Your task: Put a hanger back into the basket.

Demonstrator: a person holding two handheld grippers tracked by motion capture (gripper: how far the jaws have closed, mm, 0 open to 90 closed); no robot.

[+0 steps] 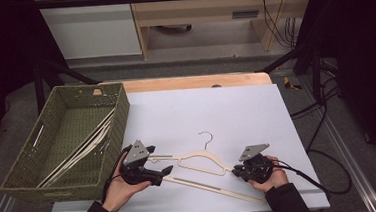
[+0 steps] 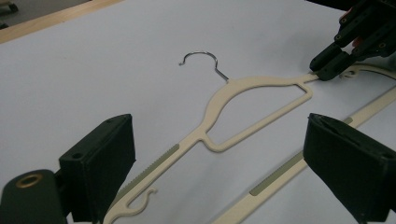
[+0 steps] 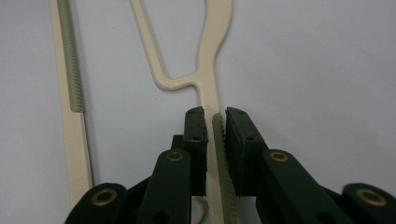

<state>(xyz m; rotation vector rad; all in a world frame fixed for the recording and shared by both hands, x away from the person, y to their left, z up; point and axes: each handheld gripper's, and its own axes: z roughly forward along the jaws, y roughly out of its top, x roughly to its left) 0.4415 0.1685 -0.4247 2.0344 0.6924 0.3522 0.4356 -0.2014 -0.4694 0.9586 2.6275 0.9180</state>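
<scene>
The cream plastic hanger (image 3: 205, 70) with its ribbed green grip strip lies flat; the right tool (image 3: 215, 122) pinches that arm, while the left tool (image 2: 219, 158) stands spread above it.

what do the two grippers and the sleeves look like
Both the left gripper and the right gripper are black, each topped by a grey three-cornered plate, with brass-coloured rivets on the arms of the ridged fingers. A black cable trails from the right one. Sleeves are dark.
</scene>
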